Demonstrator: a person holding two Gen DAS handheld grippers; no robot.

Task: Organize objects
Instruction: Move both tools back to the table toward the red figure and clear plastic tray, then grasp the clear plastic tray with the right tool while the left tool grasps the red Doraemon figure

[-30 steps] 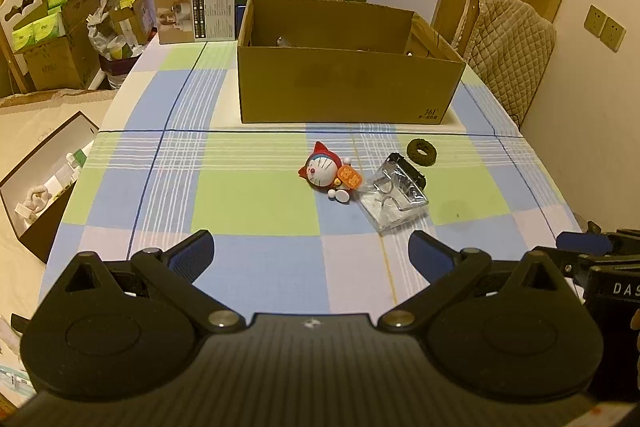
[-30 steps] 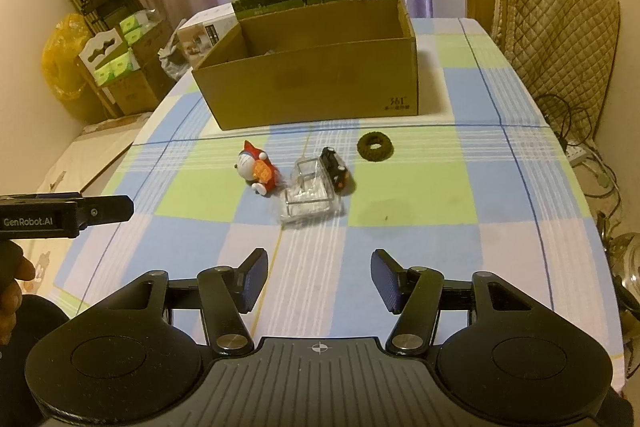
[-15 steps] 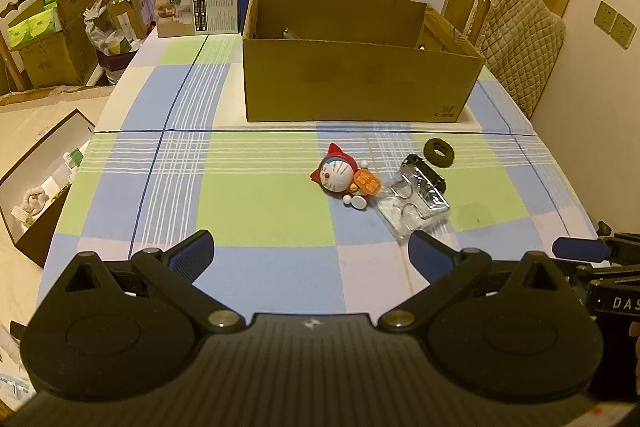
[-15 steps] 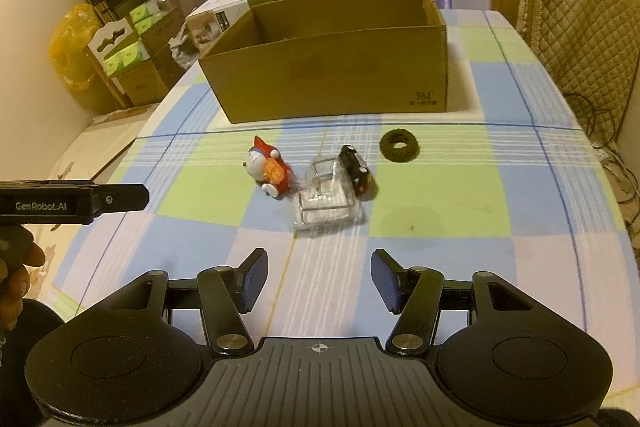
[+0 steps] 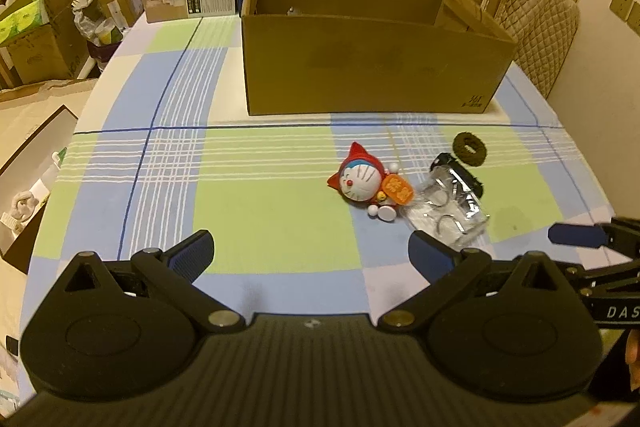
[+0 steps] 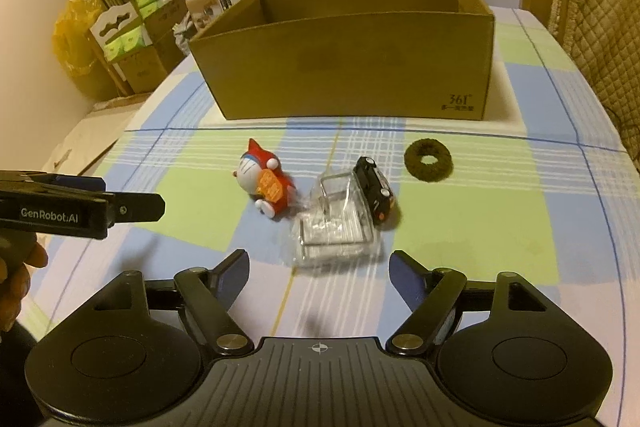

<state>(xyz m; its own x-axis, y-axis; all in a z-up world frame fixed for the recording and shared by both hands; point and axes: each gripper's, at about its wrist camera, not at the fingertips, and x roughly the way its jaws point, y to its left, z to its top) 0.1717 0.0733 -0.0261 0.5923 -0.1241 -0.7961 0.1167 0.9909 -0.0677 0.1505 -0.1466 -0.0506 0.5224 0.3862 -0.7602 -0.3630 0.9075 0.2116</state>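
Both claws have come down and closer to the toys than they were a second ago, so the toys look bigger now. The right gripper point(image 6: 319, 269) was held narrower before, and now its jaws are opening wide with nothing between them. The left gripper point(image 5: 310, 251) is wide too and holds nothing. The big cardboard box point(image 6: 352, 67) stands on the checked tablecloth point(image 6: 200, 203), and all the toys lie on the cloth in front of it, not in it yet. The cat toy in the red hood point(image 6: 266, 187) lies in front of the box, toward its left end. The clear plastic case point(image 6: 336, 223) is just beside the cat toy, a bit farther from the box, and the little black car point(image 6: 376, 189) touches the case. The dark fuzzy ring point(image 6: 428, 161) lies in front of the box's right end. It looks like the right claw is getting ready to grab the clear case, which is right ahead of it.
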